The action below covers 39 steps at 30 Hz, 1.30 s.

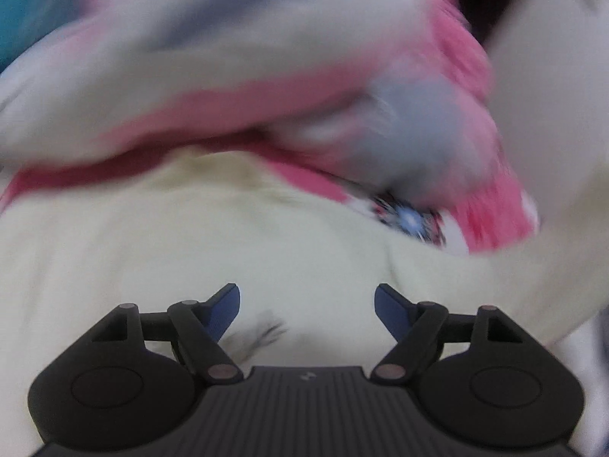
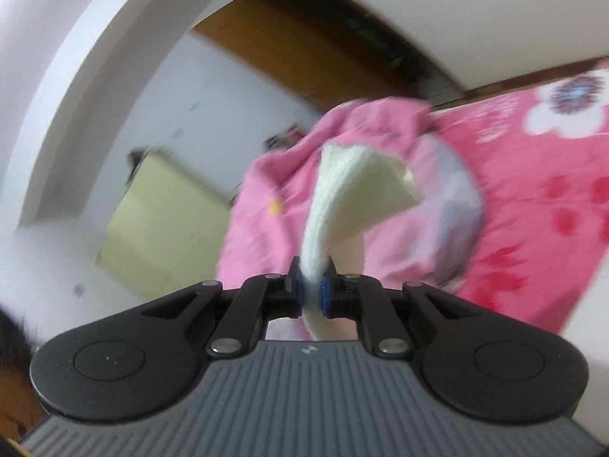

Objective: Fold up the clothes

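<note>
You are pinching a fold of the cream cloth (image 2: 342, 198) tight in your right gripper (image 2: 313, 285), and it is rising from the jaws in front of a pink garment (image 2: 266, 228) on the pink flowered sheet (image 2: 533, 209). Your left gripper (image 1: 306, 304) is standing wide with nothing between its blue pads (image 1: 224, 312), pointing down over the cream cloth (image 1: 190, 247), which is spreading beneath it with blurred pink, white and grey fabric (image 1: 228, 76) beyond.

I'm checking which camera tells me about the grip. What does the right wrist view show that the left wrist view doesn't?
Only the right wrist view: the right gripper shut on a strip of cream cloth, with a doorway behind. Only the left wrist view: the left gripper open and empty over spread cream fabric. Both: the pink flowered bedding.
</note>
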Each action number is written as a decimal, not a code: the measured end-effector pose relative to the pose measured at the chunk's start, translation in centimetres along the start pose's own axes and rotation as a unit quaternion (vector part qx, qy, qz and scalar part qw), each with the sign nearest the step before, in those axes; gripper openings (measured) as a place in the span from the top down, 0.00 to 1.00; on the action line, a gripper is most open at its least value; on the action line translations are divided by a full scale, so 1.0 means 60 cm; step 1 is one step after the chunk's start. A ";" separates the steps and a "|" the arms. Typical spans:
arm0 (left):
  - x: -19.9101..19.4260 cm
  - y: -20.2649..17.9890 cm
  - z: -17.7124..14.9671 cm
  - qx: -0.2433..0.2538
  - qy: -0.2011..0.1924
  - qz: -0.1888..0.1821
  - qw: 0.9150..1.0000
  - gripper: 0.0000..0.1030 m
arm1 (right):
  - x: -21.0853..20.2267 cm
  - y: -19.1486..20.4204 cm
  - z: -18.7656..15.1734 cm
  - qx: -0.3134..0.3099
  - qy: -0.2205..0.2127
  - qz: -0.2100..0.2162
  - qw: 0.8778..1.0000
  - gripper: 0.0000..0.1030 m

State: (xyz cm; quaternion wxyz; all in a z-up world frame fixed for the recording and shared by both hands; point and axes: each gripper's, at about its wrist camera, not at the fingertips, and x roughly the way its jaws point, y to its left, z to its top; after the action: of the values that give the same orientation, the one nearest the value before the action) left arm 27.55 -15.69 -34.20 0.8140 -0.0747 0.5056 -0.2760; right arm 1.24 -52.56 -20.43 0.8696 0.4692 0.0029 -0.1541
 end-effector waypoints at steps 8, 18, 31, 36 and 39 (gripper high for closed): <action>-0.207 0.192 -0.005 -0.153 -0.052 0.054 0.985 0.22 | 0.073 0.155 -0.157 -0.100 0.099 0.070 0.988 0.93; -0.246 0.300 -0.081 -0.224 -0.044 0.067 0.971 0.21 | 0.176 0.221 -0.534 -0.217 0.254 0.072 0.940 0.87; -0.115 0.300 -0.083 -0.158 0.006 0.082 0.984 0.21 | 0.158 0.114 -0.613 -0.179 0.392 0.035 0.902 0.46; -0.062 0.281 -0.075 -0.109 0.023 0.107 0.988 0.31 | 0.074 0.064 -0.465 -0.231 0.310 -0.072 0.919 0.46; -0.048 0.274 -0.076 -0.090 0.024 0.122 0.988 0.40 | 0.042 0.028 -0.412 -0.325 0.283 -0.151 0.890 0.46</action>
State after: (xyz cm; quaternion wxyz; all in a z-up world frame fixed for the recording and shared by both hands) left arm 28.78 0.27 -40.72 0.8189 -0.0787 0.5535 -0.1294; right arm 7.57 -32.18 -33.26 0.9020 0.1783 0.3694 -0.1348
